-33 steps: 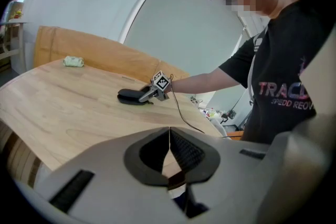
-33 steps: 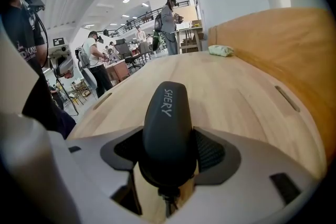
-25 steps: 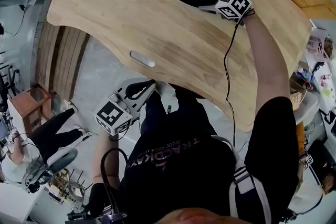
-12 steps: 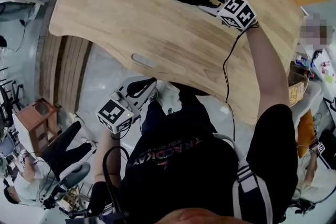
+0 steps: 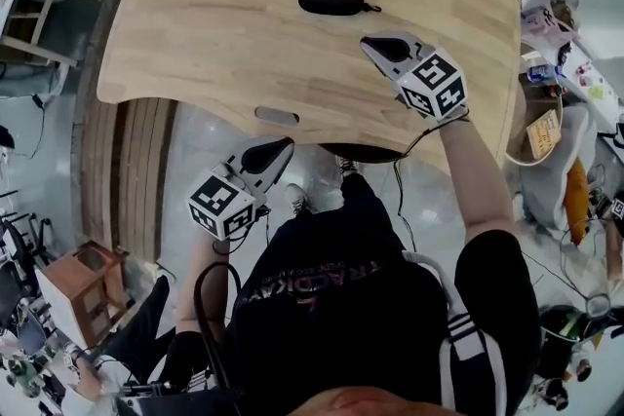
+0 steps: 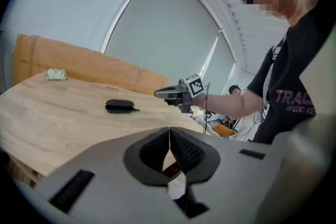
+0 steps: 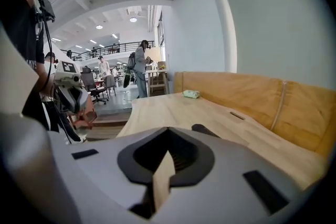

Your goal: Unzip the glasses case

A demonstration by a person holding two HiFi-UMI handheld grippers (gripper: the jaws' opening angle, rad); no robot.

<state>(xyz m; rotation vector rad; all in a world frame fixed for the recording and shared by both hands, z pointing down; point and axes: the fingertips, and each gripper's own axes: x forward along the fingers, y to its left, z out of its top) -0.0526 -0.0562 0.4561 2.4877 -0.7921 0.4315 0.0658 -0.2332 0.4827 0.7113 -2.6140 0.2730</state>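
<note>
Looking down, head view: glasses case (image 5: pixel 336 0) is lying flat on the table (image 5: pixel 195 34) toward the far edge, lid down, with a small pull tab sticking out at its right end. Whether the zip is drawn is too small to tell.
Right claw, head view: right gripper (image 5: pixel 380 46) is hovering over the table near the case, apart from it and pointing its way.
Left claw, head view: left gripper (image 5: pixel 275 151) is hanging off the near table edge, well apart from the case.
Left gripper view: jaws are meeting pad to pad, gripping nothing. The case (image 6: pixel 119 106) is sitting alone on the wood ahead.
Right gripper view: jaws have just been closing and are pressing together on nothing. A dark end, likely the case (image 7: pixel 206 130), is peeking over the claw body.
Step in hand: neither claw is touching the case. The scene is fitting either a zipped case awaiting work or an unzipped one with its lid lying down.
Next move: not settling from here. Any pinch on that small tab is calling for parted jaws and fine aim.
</note>
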